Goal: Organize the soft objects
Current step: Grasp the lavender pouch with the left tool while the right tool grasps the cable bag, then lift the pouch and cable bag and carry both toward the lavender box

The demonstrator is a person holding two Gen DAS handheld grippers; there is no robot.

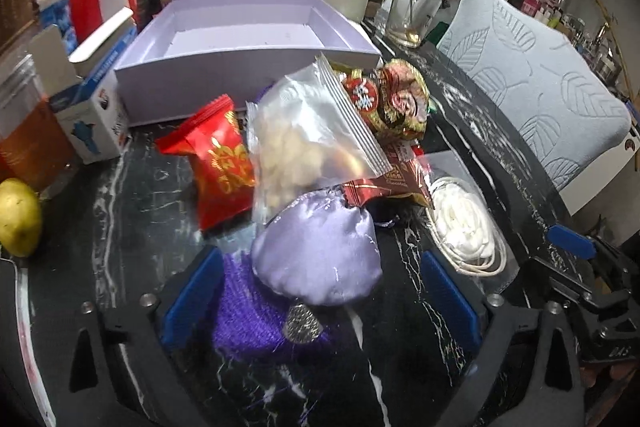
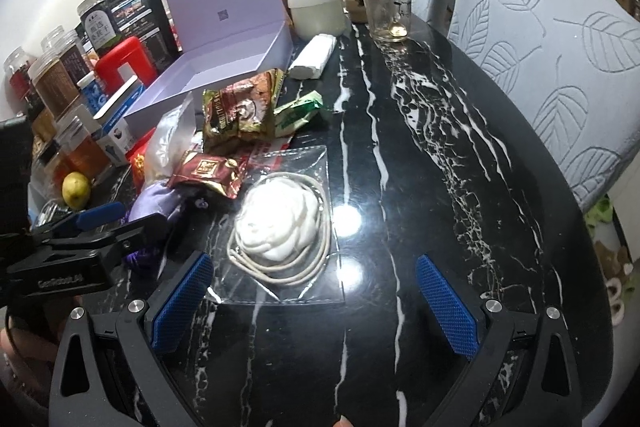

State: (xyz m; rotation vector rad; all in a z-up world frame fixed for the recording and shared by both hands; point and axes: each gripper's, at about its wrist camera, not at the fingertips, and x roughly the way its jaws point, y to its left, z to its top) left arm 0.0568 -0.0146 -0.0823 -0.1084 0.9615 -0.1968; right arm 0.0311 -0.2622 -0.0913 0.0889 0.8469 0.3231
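Basically we risk our wide-apart left claw [image 1: 320, 299] snagging the clear snack bag [image 1: 308, 139] at 12 o'clock of the lilac pouch [image 1: 320, 259], toppling the pile; right claw [image 2: 316, 303] also apart, holding nothing.

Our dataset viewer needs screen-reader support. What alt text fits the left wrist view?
An open left gripper frames a lilac satin pouch with a purple tassel on a black marble table. Behind it lie snack packets, a clear bag and an empty open lilac box.
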